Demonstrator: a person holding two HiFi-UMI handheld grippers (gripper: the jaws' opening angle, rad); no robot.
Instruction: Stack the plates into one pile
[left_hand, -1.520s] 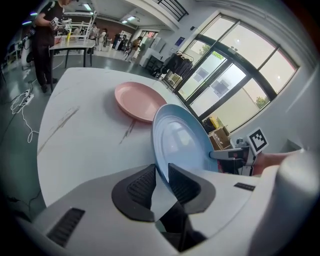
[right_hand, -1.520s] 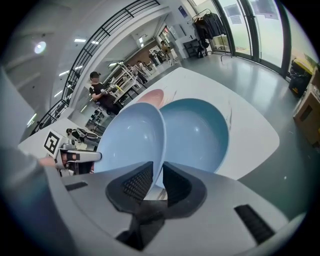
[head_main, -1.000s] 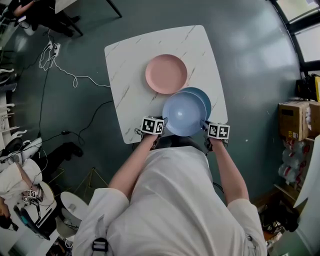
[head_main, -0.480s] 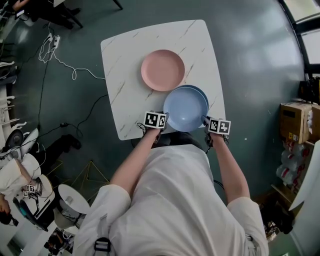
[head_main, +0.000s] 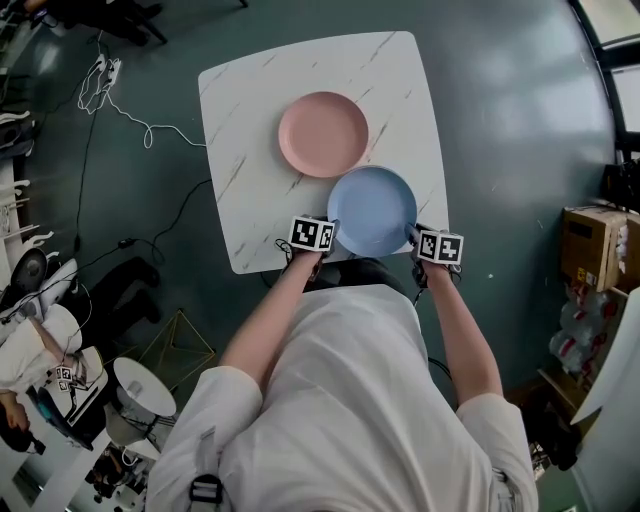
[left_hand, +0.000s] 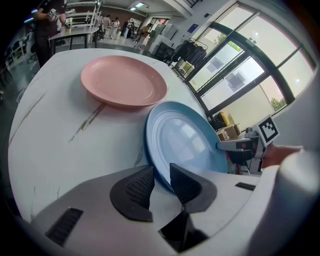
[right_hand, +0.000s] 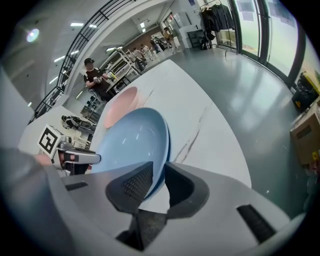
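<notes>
A light blue plate (head_main: 372, 210) lies on a darker blue plate (right_hand: 168, 141) at the near right of the white marble table (head_main: 240, 150). The lower plate shows only as a thin rim. A pink plate (head_main: 323, 134) sits alone just behind them. My left gripper (head_main: 328, 240) is at the blue plate's near-left rim. Its jaws are opening, with the rim (left_hand: 159, 176) between the pads and a gap at one side. My right gripper (head_main: 412, 236) is shut on the opposite rim (right_hand: 156, 176).
Dark green floor surrounds the table. A white cable (head_main: 120, 120) runs across it at the left, and cardboard boxes (head_main: 590, 235) stand at the right. The stacked plates sit close to the table's near edge (head_main: 300, 262).
The light blue plate has come down and shifted onto the darker blue plate, which it now almost covers. Both grippers moved with it.
</notes>
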